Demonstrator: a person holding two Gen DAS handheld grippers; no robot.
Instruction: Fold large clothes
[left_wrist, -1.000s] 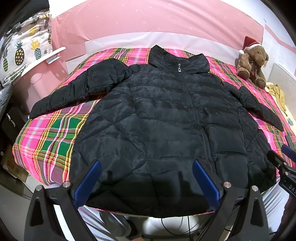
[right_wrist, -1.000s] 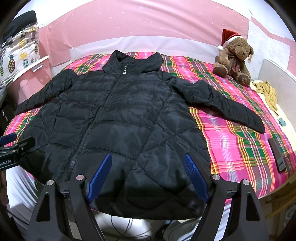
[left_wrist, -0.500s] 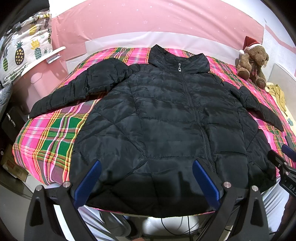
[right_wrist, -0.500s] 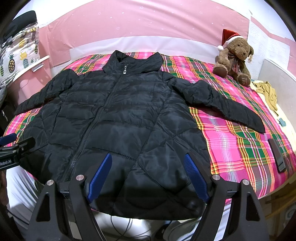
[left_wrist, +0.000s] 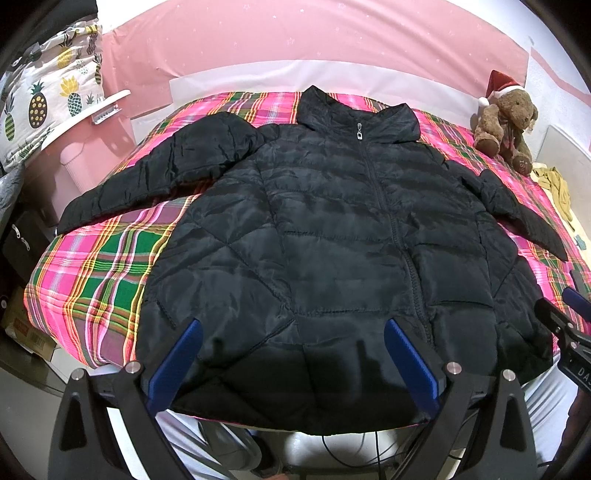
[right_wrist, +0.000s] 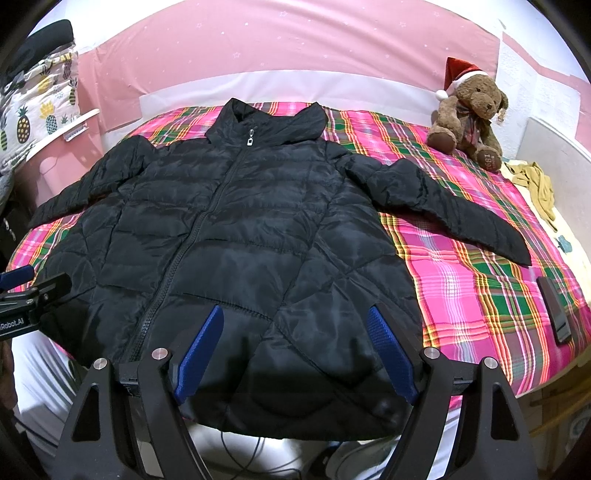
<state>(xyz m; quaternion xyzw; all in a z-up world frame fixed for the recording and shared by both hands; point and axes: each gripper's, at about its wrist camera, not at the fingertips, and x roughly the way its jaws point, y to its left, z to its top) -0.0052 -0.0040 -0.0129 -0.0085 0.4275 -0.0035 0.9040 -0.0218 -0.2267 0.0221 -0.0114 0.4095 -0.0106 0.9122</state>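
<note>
A black puffer jacket (left_wrist: 332, 240) lies flat, front up and zipped, on a pink plaid bed (left_wrist: 92, 280), both sleeves spread out to the sides. It also shows in the right wrist view (right_wrist: 240, 240). My left gripper (left_wrist: 291, 328) is open and empty, hovering above the jacket's hem on its left half. My right gripper (right_wrist: 293, 314) is open and empty above the hem on the right half. The jacket's left sleeve (left_wrist: 155, 177) and right sleeve (right_wrist: 443, 206) rest on the bedspread.
A teddy bear with a Santa hat (right_wrist: 465, 110) sits at the bed's far right corner. A dark phone (right_wrist: 554, 310) lies near the right edge. A yellow cloth (right_wrist: 535, 184) lies beside the bed. A pink cabinet (left_wrist: 92, 147) stands at left.
</note>
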